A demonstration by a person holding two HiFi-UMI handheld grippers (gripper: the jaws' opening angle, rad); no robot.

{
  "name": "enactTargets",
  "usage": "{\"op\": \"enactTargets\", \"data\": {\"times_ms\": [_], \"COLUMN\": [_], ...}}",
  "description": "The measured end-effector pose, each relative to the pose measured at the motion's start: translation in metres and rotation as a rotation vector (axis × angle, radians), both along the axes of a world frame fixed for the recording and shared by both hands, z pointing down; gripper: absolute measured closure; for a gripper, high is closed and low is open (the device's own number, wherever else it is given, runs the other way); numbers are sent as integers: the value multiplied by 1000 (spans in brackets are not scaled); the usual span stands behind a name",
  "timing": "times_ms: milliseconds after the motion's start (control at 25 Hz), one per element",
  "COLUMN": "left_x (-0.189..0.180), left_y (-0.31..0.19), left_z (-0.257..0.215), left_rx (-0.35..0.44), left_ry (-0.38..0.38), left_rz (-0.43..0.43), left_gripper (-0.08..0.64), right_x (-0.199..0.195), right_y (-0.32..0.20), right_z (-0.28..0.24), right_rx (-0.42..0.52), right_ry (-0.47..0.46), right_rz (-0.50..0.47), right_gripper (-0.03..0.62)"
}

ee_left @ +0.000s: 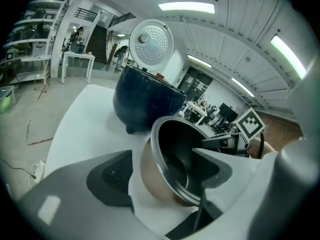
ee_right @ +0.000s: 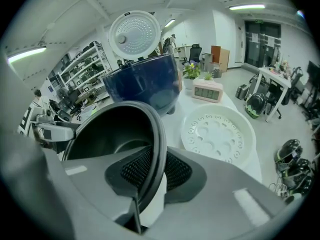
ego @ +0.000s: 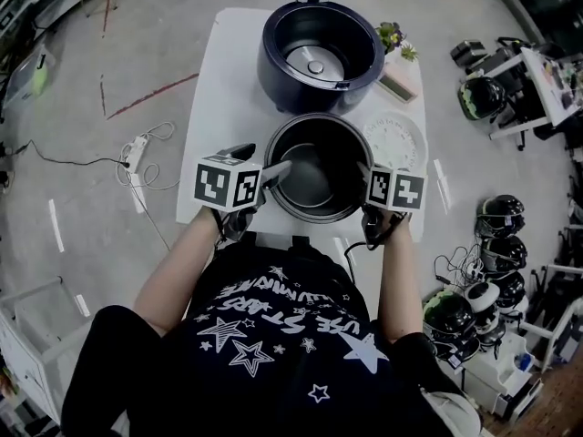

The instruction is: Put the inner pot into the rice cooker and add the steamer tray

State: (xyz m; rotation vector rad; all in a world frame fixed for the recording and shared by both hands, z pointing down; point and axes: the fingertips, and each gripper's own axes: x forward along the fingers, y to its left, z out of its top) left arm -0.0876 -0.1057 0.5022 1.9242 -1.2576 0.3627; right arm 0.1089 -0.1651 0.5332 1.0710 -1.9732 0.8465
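Observation:
The dark inner pot [ego: 314,185] stands at the front of the white table [ego: 228,89], between my two grippers. My right gripper [ego: 366,176] is shut on its right rim, a pad on either side of the wall [ee_right: 159,169]. My left gripper [ego: 276,173] straddles the left rim, one finger inside and one outside, with a gap left to the copper wall [ee_left: 165,156]. Behind the pot the navy rice cooker [ego: 314,57] stands open and hollow, its lid [ee_right: 135,34] raised. The white perforated steamer tray [ego: 394,141] lies flat to the pot's right [ee_right: 217,134].
A small clock [ego: 398,85] and a potted plant [ego: 392,35] sit at the table's back right corner. A power strip [ego: 137,148] and cable lie on the floor to the left. Several helmets [ego: 496,217] are stacked on the right.

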Motion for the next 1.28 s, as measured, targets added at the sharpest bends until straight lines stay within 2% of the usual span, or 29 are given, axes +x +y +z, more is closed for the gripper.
{"op": "enactTargets", "data": {"times_ms": [120,280,400,480,640,920,1280], "left_x": [7,2,3,5,1,-7,-18], "left_y": [4,3,0,-1,0,15,39], "left_z": [13,19,22,22,22,17,-11], "left_rx": [-53,-76,-89,-96,-102,-121,-73], "left_ry": [-20,-71,-89,-108,-183,-150,-190], "left_rz": [-6,-42,-48,-62,-113,-193,-254], "left_gripper": [203,333,364,429,452,469,488], "right_x": [-3,-6,-7,-9,-12,-23,-37], "right_y": [2,1,1,0,-4,-6,10], "right_z": [0,-1,-2,-4,-9,-21,-46], "right_rx": [-3,-8,-13,-6,21,42,80], "right_ry": [-15,-40,-55,-67,-84,-103,-144], "right_rz": [-38,-86,-114,-122,-111,-159,-244], "right_gripper": [489,480,477,476,485,497,506]}}
